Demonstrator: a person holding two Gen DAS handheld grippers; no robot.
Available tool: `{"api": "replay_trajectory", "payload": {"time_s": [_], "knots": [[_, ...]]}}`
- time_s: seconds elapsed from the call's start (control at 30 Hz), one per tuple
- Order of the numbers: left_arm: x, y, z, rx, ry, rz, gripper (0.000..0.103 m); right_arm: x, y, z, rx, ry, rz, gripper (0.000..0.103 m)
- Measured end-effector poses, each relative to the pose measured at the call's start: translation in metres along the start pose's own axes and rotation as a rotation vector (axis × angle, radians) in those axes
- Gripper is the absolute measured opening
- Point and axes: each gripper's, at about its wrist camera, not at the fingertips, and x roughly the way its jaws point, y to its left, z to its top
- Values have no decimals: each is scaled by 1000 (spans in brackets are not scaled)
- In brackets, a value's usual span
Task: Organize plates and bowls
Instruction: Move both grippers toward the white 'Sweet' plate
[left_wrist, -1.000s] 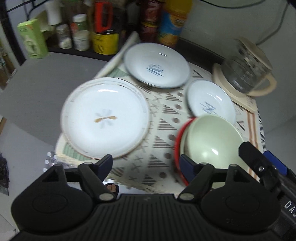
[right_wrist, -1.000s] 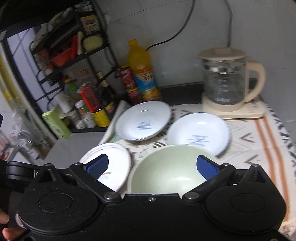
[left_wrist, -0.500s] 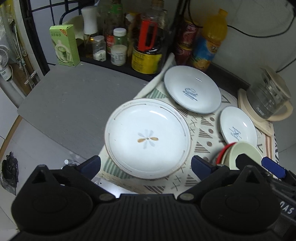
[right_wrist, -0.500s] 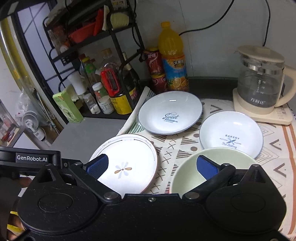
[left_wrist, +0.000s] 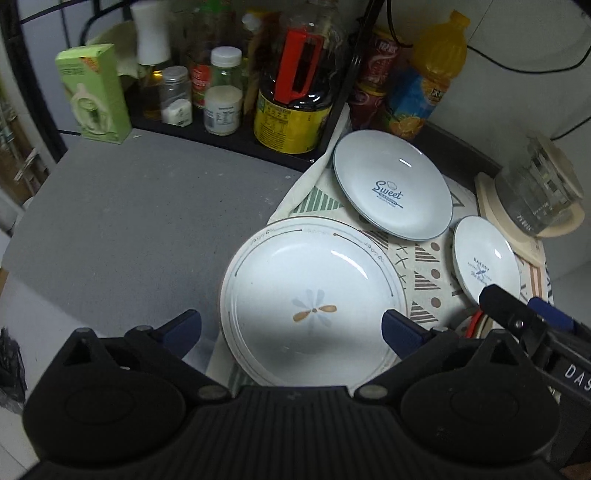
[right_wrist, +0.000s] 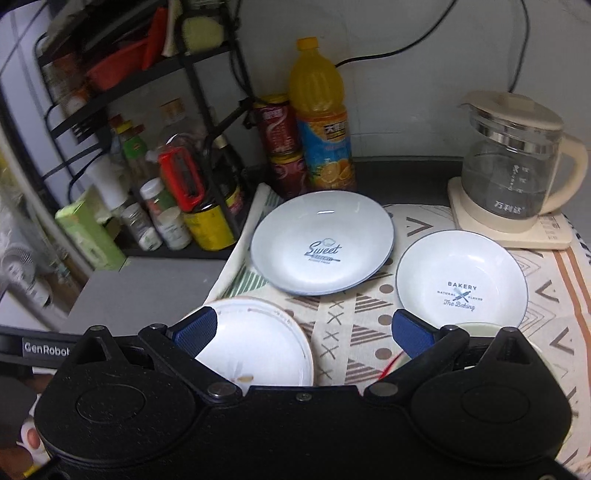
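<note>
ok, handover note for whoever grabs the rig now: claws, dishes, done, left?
Left claw: open, empty, over the flower plate.
Right claw: open, empty, above the patterned cloth.
Dishes, all on the cloth: flower plate front left, Sweet plate at the back, Bakery plate to its right, green bowl nested in a red one, mostly hidden behind the right claw.
Done: only the two bowls are nested.
Left: the three plates lie apart, unstacked; likely start with the flower plate.

On the patterned cloth (right_wrist: 373, 325) three plates were laid: the flower plate (left_wrist: 314, 302) nearest, the Sweet plate (right_wrist: 321, 243) behind it, the Bakery plate (right_wrist: 461, 280) to the right. The kettle (right_wrist: 513, 173) was set behind that.
</note>
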Motion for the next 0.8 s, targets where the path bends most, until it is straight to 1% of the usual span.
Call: {"api": "replay_trajectory", "payload": {"time_s": [0.1, 0.2, 0.37, 0.43, 0.57, 0.63, 0.7, 0.73, 0.8], "knots": [[10, 4, 13, 28, 9, -23, 103, 13, 3, 2, 40, 9, -23, 101], [20, 10, 28, 36, 19, -32, 102, 23, 5, 6, 66, 8, -50, 97], [35, 13, 52, 56, 0, -73, 102, 42, 7, 16, 122, -2, -100, 80], [44, 13, 62, 59, 2, -91, 100, 49, 5, 20, 160, -19, -123, 79], [60, 10, 82, 64, -11, -144, 100, 62, 1, 26, 199, -52, -169, 78], [68, 7, 90, 86, -29, -174, 99, 68, -2, 28, 221, -55, -189, 75], [77, 3, 97, 101, -27, -182, 95, 74, -4, 30, 231, -53, -206, 73], [82, 2, 101, 105, -24, -194, 91, 77, -5, 30, 240, -49, -204, 73], [90, 0, 107, 107, -14, -206, 87, 83, -9, 31, 277, -40, -197, 70]]}}
